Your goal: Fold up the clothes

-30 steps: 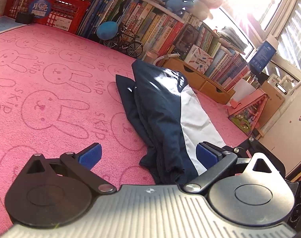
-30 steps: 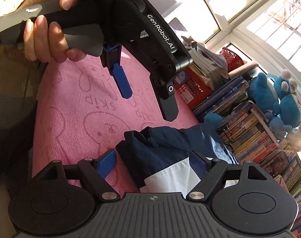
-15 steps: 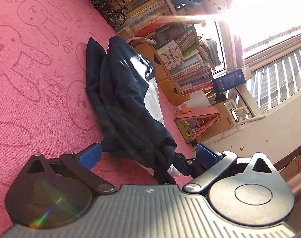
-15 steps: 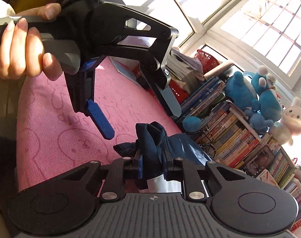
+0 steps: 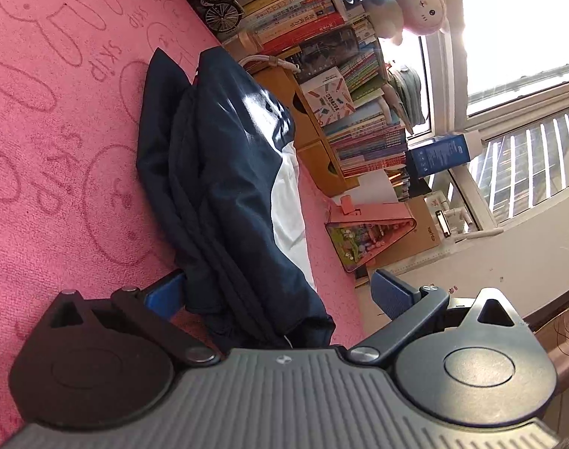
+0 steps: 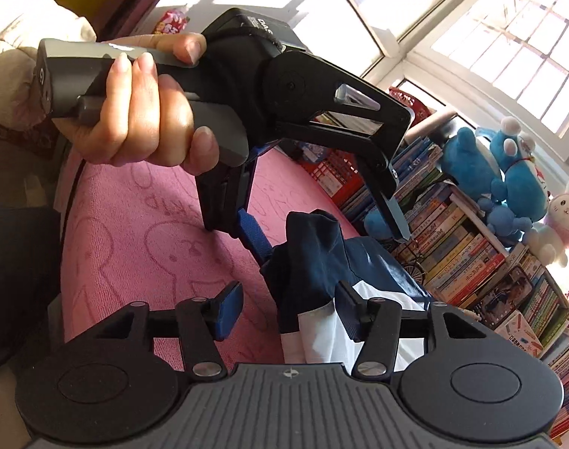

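i'm seeing the navy-and-white garment [image 5: 224,172] lying bunched on the pink rabbit-print surface [image 5: 60,142], its long axis running from my tongs toward the bookshelf [image 5: 322,30]. the right tongs [image 6: 288,310] are opening, having pinched the fabric half a second ago; cloth is sitting between them. the left tongs [image 5: 277,288] are standing wide around the near end.

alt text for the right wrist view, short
The right tongs are opening around a bunched navy and white garment on a pink bunny cloth. A hand holds the open left tongs above it, before bookshelves.
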### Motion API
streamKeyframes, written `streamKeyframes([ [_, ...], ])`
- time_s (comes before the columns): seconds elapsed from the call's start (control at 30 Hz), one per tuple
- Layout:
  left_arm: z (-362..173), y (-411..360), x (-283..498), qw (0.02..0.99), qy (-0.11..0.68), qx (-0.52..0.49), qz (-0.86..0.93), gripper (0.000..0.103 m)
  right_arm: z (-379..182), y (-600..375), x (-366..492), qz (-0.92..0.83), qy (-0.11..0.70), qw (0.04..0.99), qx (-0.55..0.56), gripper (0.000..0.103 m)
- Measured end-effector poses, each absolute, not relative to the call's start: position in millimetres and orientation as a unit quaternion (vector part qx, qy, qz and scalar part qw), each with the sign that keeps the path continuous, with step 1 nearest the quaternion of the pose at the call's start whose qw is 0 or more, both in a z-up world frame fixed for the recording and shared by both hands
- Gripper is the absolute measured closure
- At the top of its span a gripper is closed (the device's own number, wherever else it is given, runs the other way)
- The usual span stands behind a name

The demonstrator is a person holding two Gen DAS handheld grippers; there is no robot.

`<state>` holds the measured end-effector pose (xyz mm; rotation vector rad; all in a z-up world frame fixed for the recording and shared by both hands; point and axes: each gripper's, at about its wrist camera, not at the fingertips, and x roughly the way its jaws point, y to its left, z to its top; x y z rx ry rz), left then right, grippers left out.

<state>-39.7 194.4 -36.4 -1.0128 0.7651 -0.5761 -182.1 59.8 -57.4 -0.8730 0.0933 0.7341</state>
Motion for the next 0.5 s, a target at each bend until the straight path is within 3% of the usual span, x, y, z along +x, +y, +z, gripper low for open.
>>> streamKeyframes([
  [0.2,-31,192,-37,0.771,0.357,-0.456,-0.266,0.000,-70,86,-166,0.301,0.028,0.837,-0.457,0.042],
  [0.27,-29,191,-38,0.775,0.358,-0.448,-0.267,0.000,-72,92,-157,0.289,0.024,0.831,-0.474,0.057],
  [0.3,-28,191,-38,0.777,0.357,-0.444,-0.266,0.000,-71,92,-154,0.287,0.023,0.833,-0.472,0.079],
  [0.33,-28,193,-39,0.779,0.355,-0.444,-0.264,0.001,-68,88,-152,0.286,0.020,0.840,-0.460,0.085],
  [0.5,-37,201,-29,0.760,0.359,-0.477,-0.258,0.000,-54,70,-150,0.270,-0.010,0.871,-0.411,0.089],
])
